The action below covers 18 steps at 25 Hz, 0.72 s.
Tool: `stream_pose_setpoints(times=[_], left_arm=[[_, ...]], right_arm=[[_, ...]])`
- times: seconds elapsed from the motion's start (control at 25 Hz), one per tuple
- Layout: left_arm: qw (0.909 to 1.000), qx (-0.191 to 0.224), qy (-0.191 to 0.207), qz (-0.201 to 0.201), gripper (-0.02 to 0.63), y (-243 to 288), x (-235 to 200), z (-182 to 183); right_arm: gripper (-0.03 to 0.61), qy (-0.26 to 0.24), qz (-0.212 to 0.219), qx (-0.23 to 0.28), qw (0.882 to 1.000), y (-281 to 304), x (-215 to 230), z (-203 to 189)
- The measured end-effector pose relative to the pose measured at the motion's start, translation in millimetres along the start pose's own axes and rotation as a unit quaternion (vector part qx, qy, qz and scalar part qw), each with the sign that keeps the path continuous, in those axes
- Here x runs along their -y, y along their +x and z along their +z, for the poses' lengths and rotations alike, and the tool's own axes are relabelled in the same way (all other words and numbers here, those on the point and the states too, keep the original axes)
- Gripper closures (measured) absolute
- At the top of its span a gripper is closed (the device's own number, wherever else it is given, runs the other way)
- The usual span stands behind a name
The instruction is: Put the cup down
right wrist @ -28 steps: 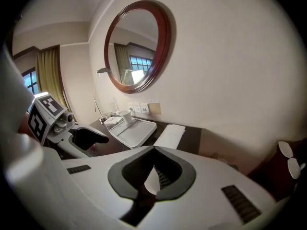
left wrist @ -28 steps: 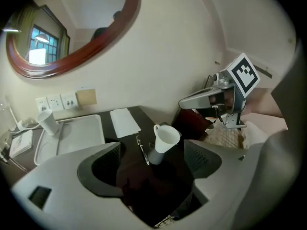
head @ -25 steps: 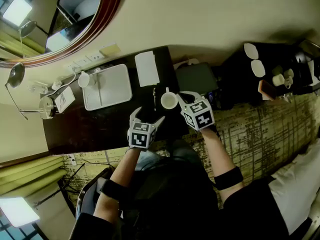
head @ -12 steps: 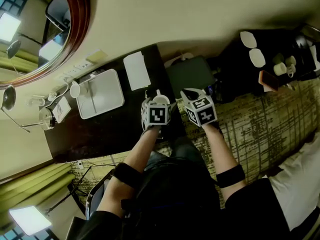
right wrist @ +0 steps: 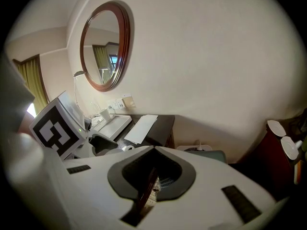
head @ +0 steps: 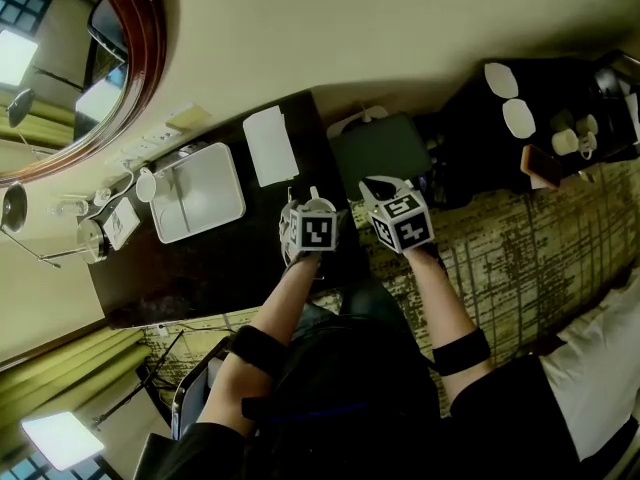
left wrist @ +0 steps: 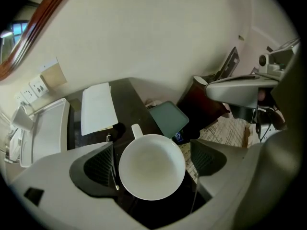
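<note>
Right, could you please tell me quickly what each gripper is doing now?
Left gripper: open, fingers have just been opening around the round white ceramic cup, not gripping it.
Right gripper: closed, empty.

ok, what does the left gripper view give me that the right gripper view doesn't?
Left gripper view only: it looks down into the empty white ceramic cup, which sits between the jaws of the left hand-held gripper. Those jaws have just been opening, and a gap shows at one pad. A dark pen lies beside the cup.
Right gripper view only: the right hand-held gripper with its jaws shut and empty, and the whole oval wood-framed mirror.
Both: dark wooden desk, white paper sheet, white rectangular tray.
</note>
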<state>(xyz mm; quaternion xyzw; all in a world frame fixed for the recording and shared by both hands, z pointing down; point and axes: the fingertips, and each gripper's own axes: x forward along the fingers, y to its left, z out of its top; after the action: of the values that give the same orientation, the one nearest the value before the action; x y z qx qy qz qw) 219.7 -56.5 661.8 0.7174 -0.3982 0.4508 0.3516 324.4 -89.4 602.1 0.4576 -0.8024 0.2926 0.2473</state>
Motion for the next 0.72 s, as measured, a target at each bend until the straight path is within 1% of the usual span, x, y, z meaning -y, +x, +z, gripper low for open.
stream_pose_setpoints(times=[0.16, 0.2, 0.24, 0.32, 0.44, 0.6, 0.72], left_arm=[[1.0, -0.001, -0.004, 0.005, 0.112, 4, -1, 1], [1.0, 0.0, -0.003, 0.008, 0.125, 4, -1, 2], [1.0, 0.001, 0.0, 0.009, 0.165, 4, -2, 3], [1.0, 0.006, 0.007, 0.001, 0.201, 4, 0, 5], [0.9996, 0.011, 0.021, -0.012, 0.209, 4, 4, 6], [0.9989, 0.004, 0.04, -0.023, 0.21, 2, 7, 0], [0.9981, 0.011, 0.053, -0.031, 0.212, -1, 6, -2]], right_arm=[[0.574, -0.005, 0.007, -0.003, 1.0, 4, -4, 0], [0.574, -0.007, 0.009, -0.001, 1.0, 4, -5, 1], [0.574, -0.008, 0.012, -0.001, 1.0, 4, -6, 1], [0.574, -0.01, 0.016, -0.001, 1.0, 5, -8, 2], [0.574, -0.01, 0.018, -0.003, 1.0, 4, -8, 1], [0.574, -0.012, 0.02, -0.008, 1.0, 4, -12, -3], [0.574, -0.015, 0.026, -0.01, 1.0, 4, -18, -5]])
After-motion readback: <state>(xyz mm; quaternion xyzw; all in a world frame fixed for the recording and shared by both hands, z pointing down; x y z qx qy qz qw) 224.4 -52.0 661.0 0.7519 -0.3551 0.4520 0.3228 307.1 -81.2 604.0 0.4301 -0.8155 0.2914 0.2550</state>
